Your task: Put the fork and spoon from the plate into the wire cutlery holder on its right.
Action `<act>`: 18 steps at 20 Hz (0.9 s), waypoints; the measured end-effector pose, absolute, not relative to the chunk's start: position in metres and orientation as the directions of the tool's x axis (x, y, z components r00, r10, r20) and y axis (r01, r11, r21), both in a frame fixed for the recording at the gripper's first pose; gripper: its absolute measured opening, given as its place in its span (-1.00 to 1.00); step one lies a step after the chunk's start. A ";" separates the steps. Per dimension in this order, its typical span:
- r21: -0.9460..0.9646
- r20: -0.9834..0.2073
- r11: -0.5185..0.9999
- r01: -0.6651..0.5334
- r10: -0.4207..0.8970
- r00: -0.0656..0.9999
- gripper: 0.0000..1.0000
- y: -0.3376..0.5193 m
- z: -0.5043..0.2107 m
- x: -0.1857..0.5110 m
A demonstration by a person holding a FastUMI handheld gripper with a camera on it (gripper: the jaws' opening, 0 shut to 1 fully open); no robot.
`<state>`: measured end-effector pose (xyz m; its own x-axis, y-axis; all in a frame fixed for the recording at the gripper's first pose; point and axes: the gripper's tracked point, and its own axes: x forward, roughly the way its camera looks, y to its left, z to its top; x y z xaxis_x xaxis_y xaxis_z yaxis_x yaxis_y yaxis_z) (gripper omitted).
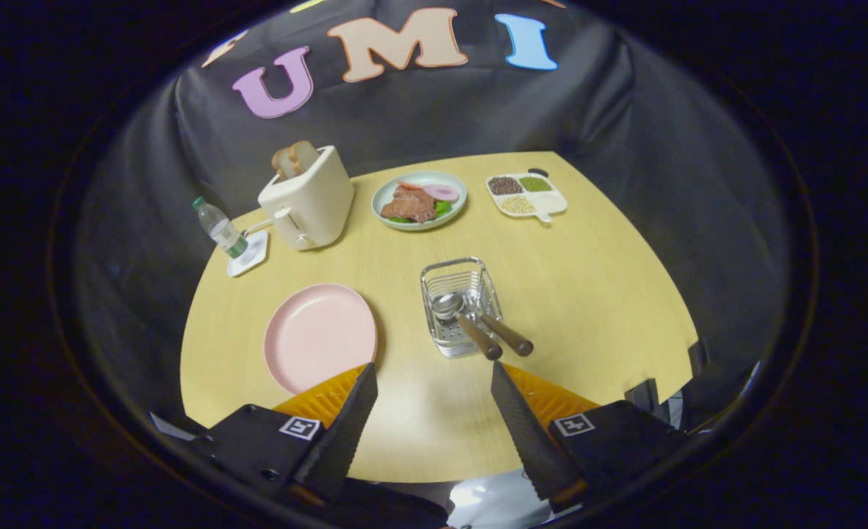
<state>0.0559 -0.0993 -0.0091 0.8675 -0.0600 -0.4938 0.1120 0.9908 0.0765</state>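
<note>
A pink plate lies bare on the wooden table, just ahead of the left finger. To its right stands the wire cutlery holder. Inside it lie a spoon and a second utensil, most likely the fork, whose head is hidden; both brown handles stick out over the holder's near rim. My gripper hovers above the table's near side, open, with nothing between its fingers. The handle ends sit just beyond the right fingertip.
At the back of the table stand a cream toaster with bread in it, a plate of food and a divided dish of grains. A water bottle on a white coaster stands at the far left edge.
</note>
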 end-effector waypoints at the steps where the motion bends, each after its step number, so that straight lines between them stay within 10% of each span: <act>1: 0.088 -0.456 0.990 0.110 -0.058 0.888 0.97 -0.094 -0.005 0.054; 18: 0.118 0.099 0.990 0.075 -0.087 0.991 0.96 -0.097 0.115 0.009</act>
<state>0.0094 -0.0971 0.1152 0.9913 -0.0870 0.0988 0.0751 0.9901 0.1184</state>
